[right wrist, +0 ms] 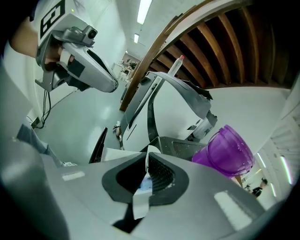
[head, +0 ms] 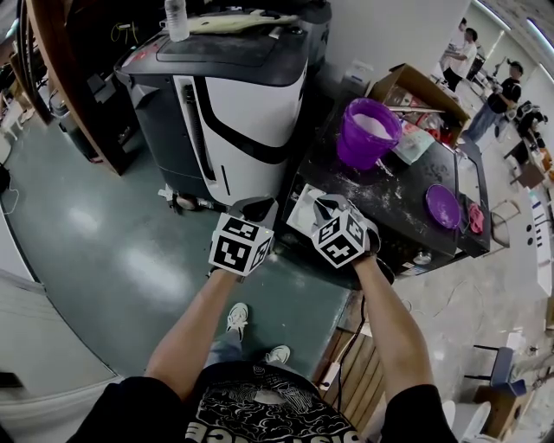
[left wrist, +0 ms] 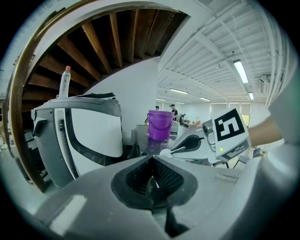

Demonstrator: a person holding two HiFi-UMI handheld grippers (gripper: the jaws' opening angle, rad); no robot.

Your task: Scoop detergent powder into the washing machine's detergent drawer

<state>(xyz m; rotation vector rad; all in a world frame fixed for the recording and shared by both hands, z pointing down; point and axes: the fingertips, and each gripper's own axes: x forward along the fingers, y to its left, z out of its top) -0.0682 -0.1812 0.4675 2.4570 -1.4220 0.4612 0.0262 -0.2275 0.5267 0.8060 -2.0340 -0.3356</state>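
The black-and-white washing machine [head: 234,104] stands at the upper left, with no open drawer visible. A purple bucket [head: 368,130] of white powder sits on the dark table [head: 389,199] to its right. My right gripper [head: 327,208] is at the table's near left corner, shut on the thin handle of a white scoop [right wrist: 139,206]. The scoop's bowl [left wrist: 168,152] pokes out ahead of it and looks empty. My left gripper [head: 257,208] hovers beside it, in front of the machine, jaws shut on nothing [left wrist: 152,180].
A purple lid [head: 443,206] lies on the table's right part, with powder spilled around. A flat white thing [head: 303,215] sits at the table corner under the right gripper. A plastic bottle [head: 177,19] stands on the machine. A cardboard box [head: 415,86] and people [head: 459,48] are behind.
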